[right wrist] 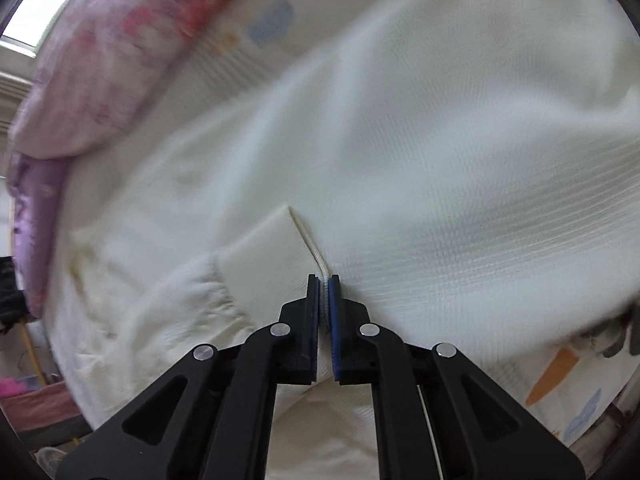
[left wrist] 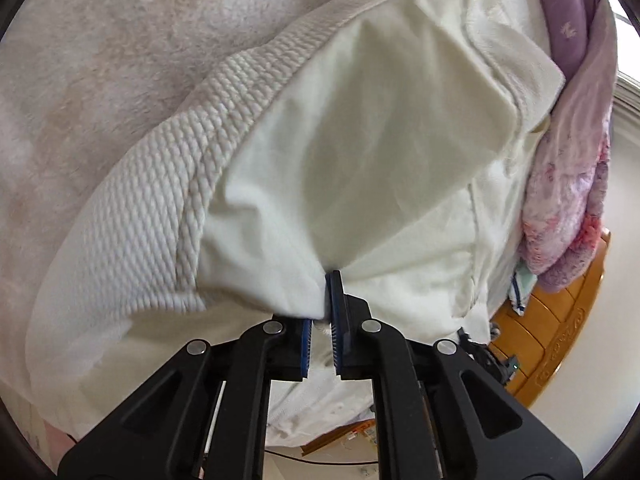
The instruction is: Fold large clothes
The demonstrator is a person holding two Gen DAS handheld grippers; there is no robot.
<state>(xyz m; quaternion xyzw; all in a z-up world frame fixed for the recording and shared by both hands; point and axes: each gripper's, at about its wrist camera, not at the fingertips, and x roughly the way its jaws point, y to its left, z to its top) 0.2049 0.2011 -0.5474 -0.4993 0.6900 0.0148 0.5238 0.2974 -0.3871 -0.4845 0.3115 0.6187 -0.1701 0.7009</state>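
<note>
A large cream-white knitted garment (left wrist: 360,140) lies spread over a bed, with a smooth inner lining and a thick ribbed band (left wrist: 168,184) along its left side. My left gripper (left wrist: 331,280) is shut on a bunched fold of the smooth white cloth, which puckers into its blue pads. In the right wrist view the same white garment (right wrist: 460,160) fills the frame. My right gripper (right wrist: 324,280) is shut on a ribbed edge, beside a flat ribbed cuff (right wrist: 264,256) of a sleeve. That view is blurred.
A pale pink fluffy blanket (left wrist: 120,40) covers the bed behind the garment. A purple and pink floral quilt (left wrist: 568,184) is bunched at one side, also the quilt (right wrist: 92,72). A wooden bed frame (left wrist: 560,328) and a printed sheet (right wrist: 560,376) show at the edges.
</note>
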